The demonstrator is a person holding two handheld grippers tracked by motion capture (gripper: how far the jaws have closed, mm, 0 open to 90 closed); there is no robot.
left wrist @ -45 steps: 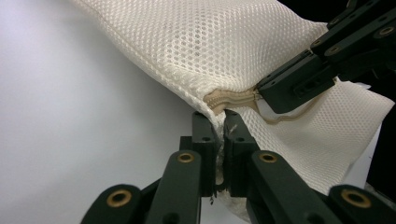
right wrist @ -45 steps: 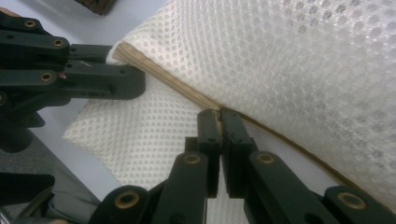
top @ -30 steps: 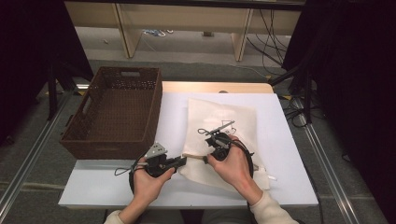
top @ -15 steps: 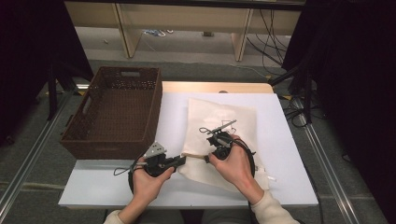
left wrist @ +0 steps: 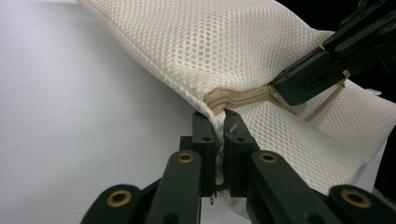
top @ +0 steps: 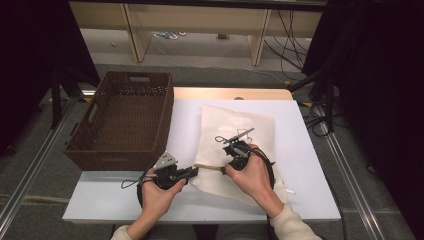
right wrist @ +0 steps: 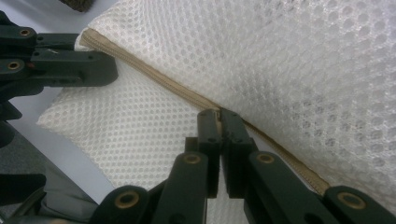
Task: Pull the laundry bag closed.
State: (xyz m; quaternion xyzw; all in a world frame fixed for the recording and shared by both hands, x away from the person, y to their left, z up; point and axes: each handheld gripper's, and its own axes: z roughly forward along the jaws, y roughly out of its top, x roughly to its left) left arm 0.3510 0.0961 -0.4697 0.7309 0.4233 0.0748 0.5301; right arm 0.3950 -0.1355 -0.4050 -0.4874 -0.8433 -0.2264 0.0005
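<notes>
- The left tool is pinching the mesh bag at its zipper end.
- The right tool is pinching the zipper farther along; the zipper is looking mostly closed, so the opening is still remaining.

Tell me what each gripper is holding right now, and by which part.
Both hold the mesh bag. The left gripper pinches its corner at the zipper's end; the right gripper is shut on the zipper, apparently at the pull.

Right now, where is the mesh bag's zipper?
In the high view the zipper runs along the mesh bag's near-left edge on the white table, right of the wicker basket. The left tongs and right tongs are clamped at it.
</notes>
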